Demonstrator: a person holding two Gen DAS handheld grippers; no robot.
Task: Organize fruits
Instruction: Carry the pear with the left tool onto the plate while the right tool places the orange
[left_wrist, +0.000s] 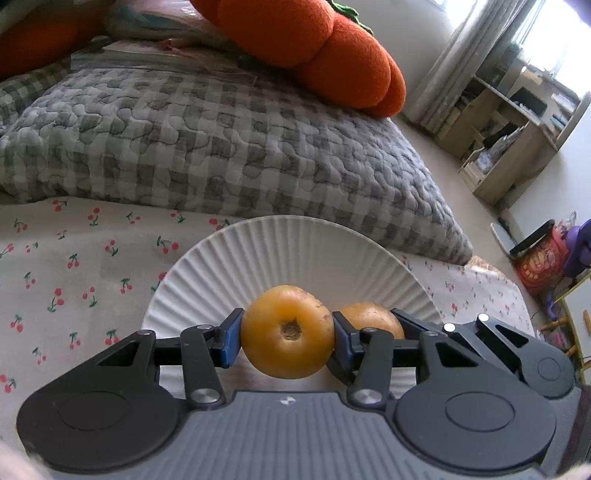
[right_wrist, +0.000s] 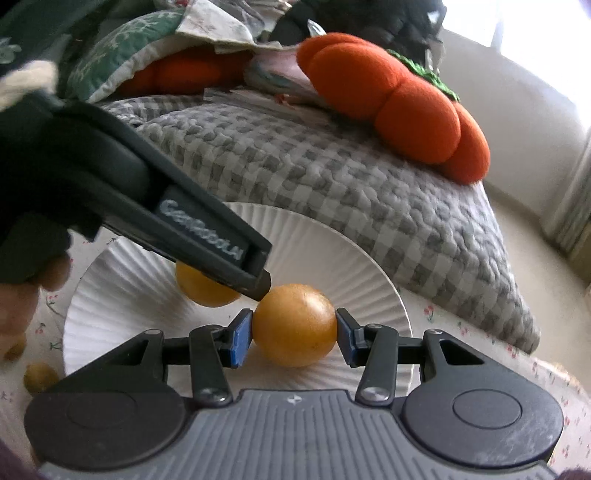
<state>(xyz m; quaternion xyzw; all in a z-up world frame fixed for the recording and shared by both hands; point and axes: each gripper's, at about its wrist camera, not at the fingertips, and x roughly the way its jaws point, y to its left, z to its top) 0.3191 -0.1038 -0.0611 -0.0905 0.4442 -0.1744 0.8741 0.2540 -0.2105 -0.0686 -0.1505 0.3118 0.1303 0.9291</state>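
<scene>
A white ribbed plate (left_wrist: 295, 251) lies on the cherry-print bedsheet. My left gripper (left_wrist: 287, 334) is shut on a yellow-orange fruit (left_wrist: 287, 332) held just over the plate. My right gripper (right_wrist: 294, 332) is shut on a second yellow-orange fruit (right_wrist: 294, 325) over the same plate (right_wrist: 351, 254); this fruit shows behind the left one in the left wrist view (left_wrist: 369, 317). The left gripper's body (right_wrist: 207, 229) crosses the right wrist view, with its fruit (right_wrist: 203, 288) partly hidden under it. Another small fruit (right_wrist: 38, 376) lies on the sheet left of the plate.
A grey checked quilt (left_wrist: 221, 147) is piled just behind the plate. Orange pumpkin cushions (left_wrist: 314, 48) lie on it. The bed edge drops off at the right, with a wooden shelf (left_wrist: 509, 147) and bags (left_wrist: 539, 262) on the floor beyond.
</scene>
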